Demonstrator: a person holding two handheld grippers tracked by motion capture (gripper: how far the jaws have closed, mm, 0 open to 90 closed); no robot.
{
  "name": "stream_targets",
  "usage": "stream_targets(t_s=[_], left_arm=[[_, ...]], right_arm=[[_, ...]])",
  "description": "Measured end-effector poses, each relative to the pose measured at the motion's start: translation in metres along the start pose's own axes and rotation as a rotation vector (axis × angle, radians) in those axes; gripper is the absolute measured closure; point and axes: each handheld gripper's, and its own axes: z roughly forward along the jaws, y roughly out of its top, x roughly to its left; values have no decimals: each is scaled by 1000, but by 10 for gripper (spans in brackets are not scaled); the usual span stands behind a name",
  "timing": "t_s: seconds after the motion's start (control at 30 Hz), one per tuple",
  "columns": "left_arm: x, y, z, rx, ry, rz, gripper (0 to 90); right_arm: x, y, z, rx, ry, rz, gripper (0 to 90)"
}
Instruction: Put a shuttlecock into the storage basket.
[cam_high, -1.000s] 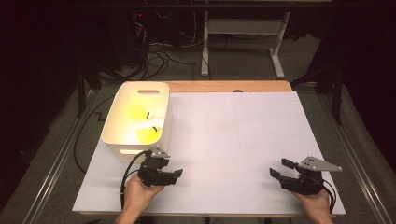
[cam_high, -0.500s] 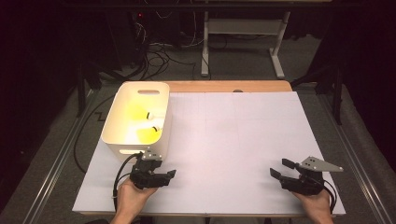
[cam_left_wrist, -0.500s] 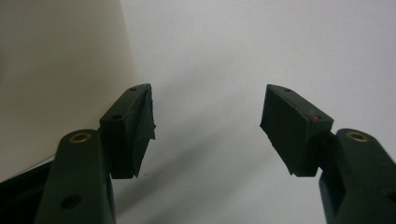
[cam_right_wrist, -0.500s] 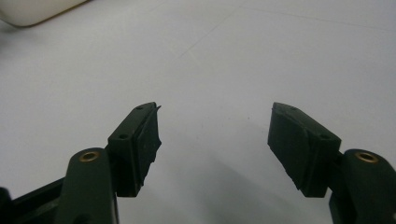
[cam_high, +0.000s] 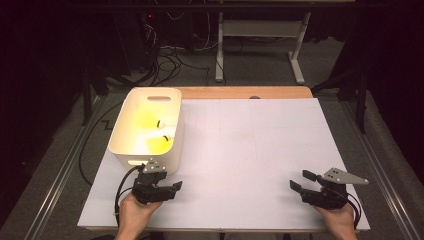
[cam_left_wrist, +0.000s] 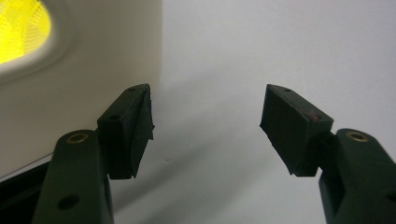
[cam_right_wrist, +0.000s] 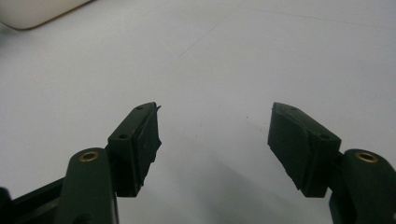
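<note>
bin (cam_high: 131, 142), long axis toward table's far edge

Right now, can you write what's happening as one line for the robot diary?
left gripper: open, empty, beside white bin | right gripper: open, empty, over white table sheet | bin: yellow items inside

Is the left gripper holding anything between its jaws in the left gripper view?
No, the left gripper stands open over bare white table, beside the bin.

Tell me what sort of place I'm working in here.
Probably a lab or recording workspace, not a home: a table covered in white sheet, loose cables on the floor behind it, the metal legs of a stand in a dark room, and a white bin.
</note>
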Motion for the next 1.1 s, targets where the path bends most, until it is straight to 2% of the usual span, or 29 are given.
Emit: stream_targets(t_s=[0.3, 0.43, 0.9, 1.1], left_arm=[[7, -3, -8, -11, 18, -23, 351], [8, -3, -11, -18, 27, -19, 356], [16, -9, -18, -49, 35, -44, 368], [20, -13, -20, -65, 56, -46, 375]], right_arm=[[0, 0, 0, 0, 1, -2, 344], [0, 0, 0, -2, -1, -2, 344], [1, 0, -1, -3, -2, -3, 345], [1, 0, -1, -2, -3, -3, 344]])
